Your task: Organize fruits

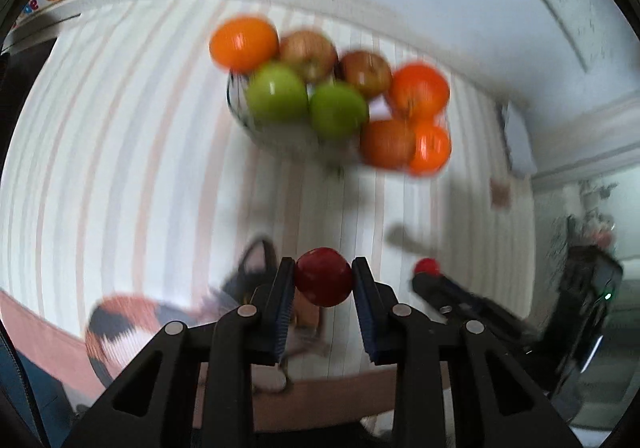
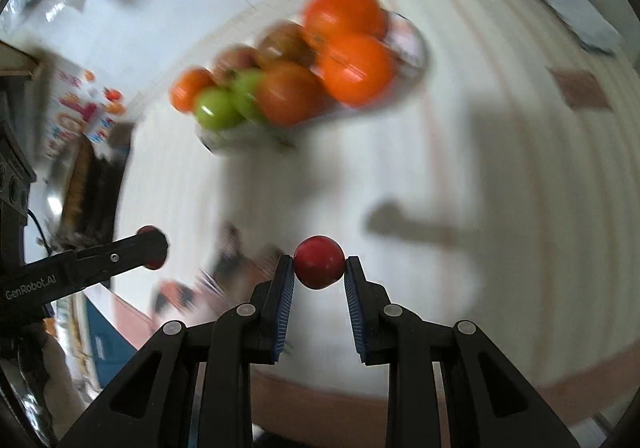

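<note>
Red fruit [image 1: 323, 277] in left gripper [image 1: 323, 280], well short of basket [image 1: 240, 110].

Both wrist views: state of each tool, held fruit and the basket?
Left tool: shut on a dark red fruit, held off the table.
Right tool: shut on a red fruit, also aloft.
Wire basket: on the striped cloth, heaped with oranges and apples.
</note>
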`<state>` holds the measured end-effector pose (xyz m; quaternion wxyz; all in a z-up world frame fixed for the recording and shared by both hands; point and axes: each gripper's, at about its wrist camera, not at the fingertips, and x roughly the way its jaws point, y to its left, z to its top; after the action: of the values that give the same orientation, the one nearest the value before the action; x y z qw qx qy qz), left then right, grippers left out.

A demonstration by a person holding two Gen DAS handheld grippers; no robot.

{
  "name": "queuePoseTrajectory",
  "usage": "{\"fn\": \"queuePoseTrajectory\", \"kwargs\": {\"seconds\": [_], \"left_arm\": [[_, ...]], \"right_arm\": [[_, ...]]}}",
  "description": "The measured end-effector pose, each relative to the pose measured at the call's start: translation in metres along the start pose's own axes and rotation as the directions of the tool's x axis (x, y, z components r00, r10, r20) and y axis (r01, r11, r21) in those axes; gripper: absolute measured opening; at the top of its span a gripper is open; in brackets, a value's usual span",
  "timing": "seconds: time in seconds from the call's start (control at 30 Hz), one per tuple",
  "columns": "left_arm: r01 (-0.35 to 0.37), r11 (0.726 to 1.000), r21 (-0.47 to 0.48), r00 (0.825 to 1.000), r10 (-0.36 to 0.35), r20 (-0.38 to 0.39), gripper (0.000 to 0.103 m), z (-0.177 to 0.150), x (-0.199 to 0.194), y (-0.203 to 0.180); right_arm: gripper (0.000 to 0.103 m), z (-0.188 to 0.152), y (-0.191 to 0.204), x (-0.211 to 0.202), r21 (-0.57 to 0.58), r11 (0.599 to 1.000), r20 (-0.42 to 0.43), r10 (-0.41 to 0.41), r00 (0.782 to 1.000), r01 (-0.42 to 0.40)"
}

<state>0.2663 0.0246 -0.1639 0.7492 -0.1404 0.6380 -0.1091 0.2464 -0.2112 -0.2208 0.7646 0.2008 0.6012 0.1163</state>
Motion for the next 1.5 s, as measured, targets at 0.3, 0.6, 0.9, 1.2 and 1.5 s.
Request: {"fn": "queuePoseTrajectory", "kwargs": {"seconds": [0.3,0.6,0.9,1.2,1.5], "left_arm": [[0.087,0.991,-0.098,0.989,-0.098,-0.115,0.026,0.087,0.054,0.021],[0.086,0.992,-0.094,0.976,-0.103,-0.189,0.026,0.116,0.082,0.023],[-0.024,1.000,0.006,0.989,0.025,-0.149,0.067,0.115,0.082,0.007],[-0.116,0.993,0.038,0.992,0.117,-0.043,0.085,0.094,0.049,0.014],[-0.278,0.957,0.087,0.957,0.268,0.112,0.085,0.049,0.011,0.008]], "right_arm": [[0.028,0.079,0.074,0.048,-0.079,0.996,0.014,0.045,0.999,-0.044],[0.028,0.103,0.092,0.085,-0.133,0.990,-0.047,-0.058,0.997,0.051],[0.055,0.106,0.082,0.096,-0.072,0.995,-0.070,-0.067,0.995,0.062],[0.090,0.082,0.083,0.064,-0.052,0.991,-0.055,-0.130,0.990,0.127],[0.095,0.057,0.050,0.006,-0.034,0.947,0.033,-0.318,0.947,0.319]]}}
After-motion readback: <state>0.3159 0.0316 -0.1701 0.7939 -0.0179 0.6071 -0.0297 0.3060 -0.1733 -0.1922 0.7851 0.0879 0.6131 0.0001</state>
